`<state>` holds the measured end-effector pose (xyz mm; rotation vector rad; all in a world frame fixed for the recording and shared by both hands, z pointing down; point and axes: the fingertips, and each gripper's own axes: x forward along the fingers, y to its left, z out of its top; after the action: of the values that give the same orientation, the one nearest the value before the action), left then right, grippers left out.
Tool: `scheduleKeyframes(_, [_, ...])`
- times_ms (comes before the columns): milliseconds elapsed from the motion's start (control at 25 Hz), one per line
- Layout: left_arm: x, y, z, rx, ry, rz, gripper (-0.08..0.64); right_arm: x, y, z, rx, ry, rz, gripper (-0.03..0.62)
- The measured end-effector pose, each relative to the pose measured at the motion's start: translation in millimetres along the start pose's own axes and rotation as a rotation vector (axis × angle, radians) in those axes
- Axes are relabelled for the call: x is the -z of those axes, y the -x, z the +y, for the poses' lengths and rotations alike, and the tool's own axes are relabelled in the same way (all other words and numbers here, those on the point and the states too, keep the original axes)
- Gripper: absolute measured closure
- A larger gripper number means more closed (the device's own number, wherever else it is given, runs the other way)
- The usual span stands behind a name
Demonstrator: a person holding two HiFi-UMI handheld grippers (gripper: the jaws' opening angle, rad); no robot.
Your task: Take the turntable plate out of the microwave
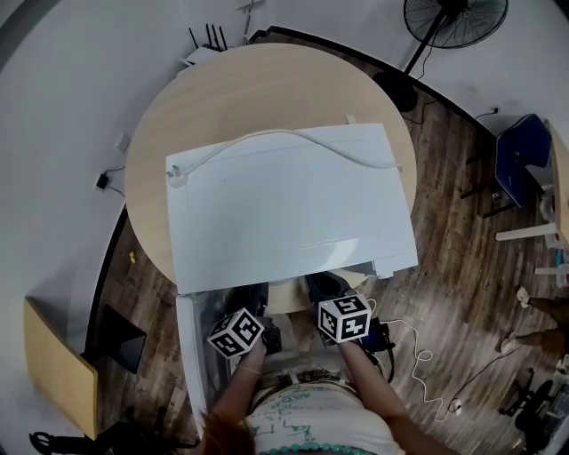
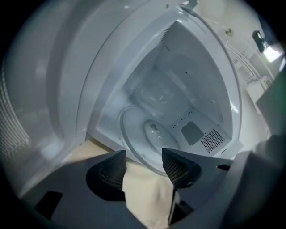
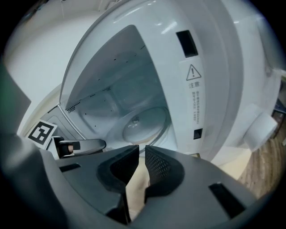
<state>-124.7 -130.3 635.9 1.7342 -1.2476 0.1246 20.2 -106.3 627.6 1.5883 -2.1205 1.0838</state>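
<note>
- While standing at the near edge of the table (image 1: 178, 115), holding two grippers up to the open front of the microwave (image 1: 293, 204).
- Finding the microwave sitting across the middle of the table, its front reaching the near edge.
- Holding the left gripper (image 2: 144, 155) with jaws spread wide, gripping nothing, only bare table top showing between them.
- Pointing those jaws into the cavity at the plate (image 2: 138, 134), its near rim lying just beyond the tips, apart from them.
- Holding the right gripper (image 3: 141, 148) with jaws only a slit apart, pinching nothing.
- Pointing it into the cavity too, tips lying short of the plate and not touching it.
- Finding the plate lying flat on the cavity floor, inside the microwave, touched by neither gripper.
- Seeing the door (image 1: 191, 355) standing open at the microwave's left side, sticking out past the table's near edge.
- Seeing a cable (image 1: 293, 138) trailing across the microwave's top, toward the table's far edge.
- Noting a label (image 3: 194, 96) on the front panel just right of the cavity, and a knob (image 3: 259, 129) further right.
- Catching the left gripper at the lower left of the right gripper view, its cube (image 3: 42, 133) sitting beside the cavity mouth.
- Noting a fan (image 1: 453, 22) standing on the floor beyond the table's far right edge.
</note>
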Motion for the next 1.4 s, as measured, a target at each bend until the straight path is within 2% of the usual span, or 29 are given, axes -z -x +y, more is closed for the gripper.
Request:
scheduleKeyframes(200, [6, -20, 0, 0.017, 0.230, 0.003, 0.308, 7, 3, -1, -0.056, -0.034, 0.041, 0.505])
scheduleKeyframes(400, [7, -27, 9, -0.029, 0.342, 0.004, 0.330, 13, 7, -2, -0.090, -0.054, 0.065, 0.441])
scheduleKeyframes(600, [6, -25, 10, -0.003, 0.405, 0.000, 0.380, 18, 3, 3, -0.130, -0.082, 0.088, 0.403])
scheduleKeyframes(840, [7, -16, 5, 0.063, 0.450, -0.047, 0.466, 20, 2, 7, -0.160, -0.111, 0.091, 0.402])
scheduleKeyframes(1080, [16, -6, 4, 0.124, 0.508, -0.069, 0.483, 21, 6, 3, -0.169, -0.179, 0.079, 0.403])
scheduleKeyframes(1240, [24, 5, 4, 0.139, 0.504, -0.057, 0.486, 20, 7, -3, -0.161, -0.182, 0.074, 0.403])
scheduleKeyframes(1400, [31, 16, 4, 0.152, 0.502, -0.046, 0.488, 18, 4, -2, -0.187, -0.242, 0.071, 0.403])
